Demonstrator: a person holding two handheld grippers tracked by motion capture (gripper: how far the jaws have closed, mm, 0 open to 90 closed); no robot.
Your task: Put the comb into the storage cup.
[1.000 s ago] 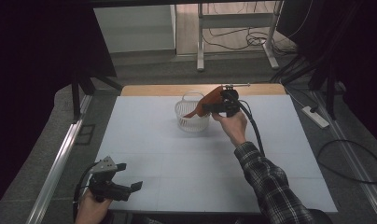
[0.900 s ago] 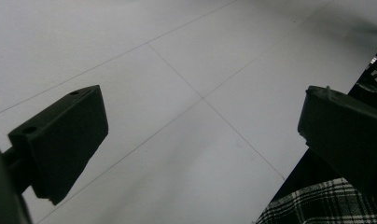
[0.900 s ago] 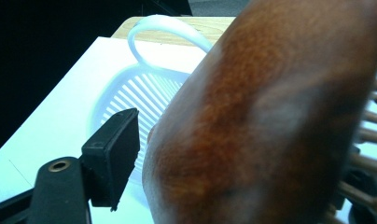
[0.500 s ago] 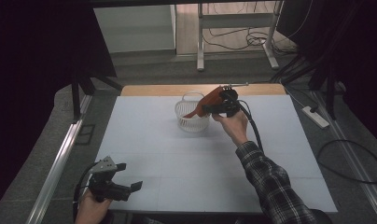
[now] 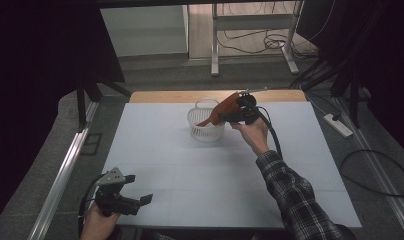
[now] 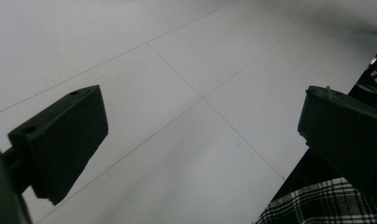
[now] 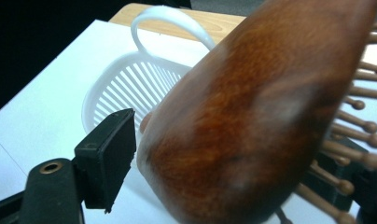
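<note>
A brown wooden hairbrush (image 5: pixel 221 110) hangs tilted over a white slatted basket (image 5: pixel 205 132), its thin end dipping inside. My right gripper (image 5: pixel 231 116) is around the brush's broad head. In the right gripper view the brush (image 7: pixel 252 116) is blurred; its wooden back lies a sliver off the left pad (image 7: pixel 109 154) and its bristles face the right jaw. These jaws have just been opening, with the brush between them. The basket (image 7: pixel 113 88) sits just below. My left gripper (image 5: pixel 139 188) rests at the table's near left corner, open and empty (image 6: pixel 200 130).
The white table top (image 5: pixel 190 165) has a wooden strip (image 5: pixel 165 96) along its far edge. A metal rail (image 5: pixel 60 180) runs along the left side. A power strip (image 5: pixel 338 125) and cables lie on the floor at the right.
</note>
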